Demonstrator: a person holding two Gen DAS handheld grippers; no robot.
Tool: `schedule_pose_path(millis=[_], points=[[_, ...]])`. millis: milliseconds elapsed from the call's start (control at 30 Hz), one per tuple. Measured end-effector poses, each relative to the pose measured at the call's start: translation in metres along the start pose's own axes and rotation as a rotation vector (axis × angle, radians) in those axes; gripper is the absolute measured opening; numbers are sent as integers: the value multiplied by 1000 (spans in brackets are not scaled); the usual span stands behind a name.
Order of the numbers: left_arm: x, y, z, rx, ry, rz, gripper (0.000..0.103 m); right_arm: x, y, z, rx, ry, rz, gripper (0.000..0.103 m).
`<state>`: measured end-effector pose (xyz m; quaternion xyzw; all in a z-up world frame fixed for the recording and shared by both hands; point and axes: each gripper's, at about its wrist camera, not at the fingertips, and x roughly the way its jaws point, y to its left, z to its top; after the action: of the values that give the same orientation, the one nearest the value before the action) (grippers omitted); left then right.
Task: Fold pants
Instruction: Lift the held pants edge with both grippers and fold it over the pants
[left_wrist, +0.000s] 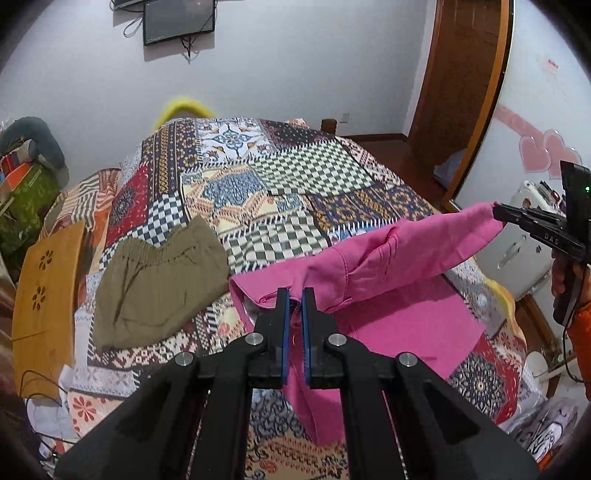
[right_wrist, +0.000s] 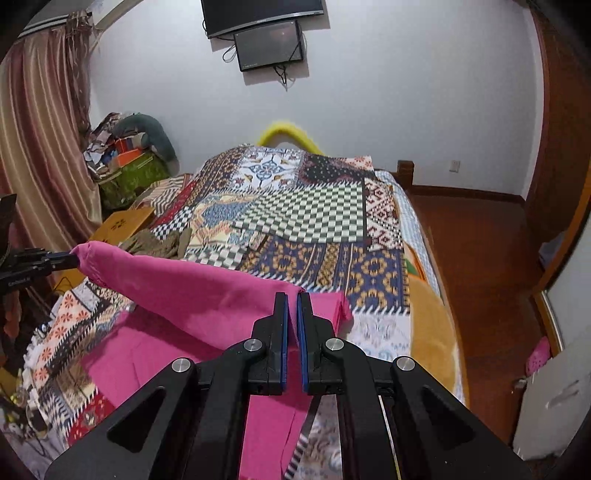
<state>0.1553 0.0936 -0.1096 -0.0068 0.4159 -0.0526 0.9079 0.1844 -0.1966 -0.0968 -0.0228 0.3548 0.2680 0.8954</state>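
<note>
Pink pants (left_wrist: 406, 251) hang stretched between both grippers above a patchwork bed cover (left_wrist: 295, 177), their lower part lying flat on it. My left gripper (left_wrist: 294, 291) is shut on one corner of the pink cloth, which sits between its blue pads. At the right edge of the left wrist view, the right gripper (left_wrist: 496, 212) pinches the other corner. In the right wrist view, my right gripper (right_wrist: 292, 295) is shut on the pants (right_wrist: 192, 288), and the left gripper (right_wrist: 72, 258) grips the far end at the left.
Folded olive shorts (left_wrist: 159, 284) lie on the bed left of the pink pants. A wooden board (left_wrist: 48, 295) rests at the bed's left edge. Clutter (right_wrist: 125, 162) and a curtain (right_wrist: 40, 147) stand at the left. Wooden floor (right_wrist: 480, 258) and a door run along the right.
</note>
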Motion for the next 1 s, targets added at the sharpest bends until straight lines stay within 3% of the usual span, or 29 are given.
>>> schedule_pose_path(millis=[700,1000], points=[[13,-17,-82,6,141,-36,5,2,9,-93,35,186,10,5],[-1,-24,-98,0,148,-35,5,-12,15,-103,5,211,-33,6]])
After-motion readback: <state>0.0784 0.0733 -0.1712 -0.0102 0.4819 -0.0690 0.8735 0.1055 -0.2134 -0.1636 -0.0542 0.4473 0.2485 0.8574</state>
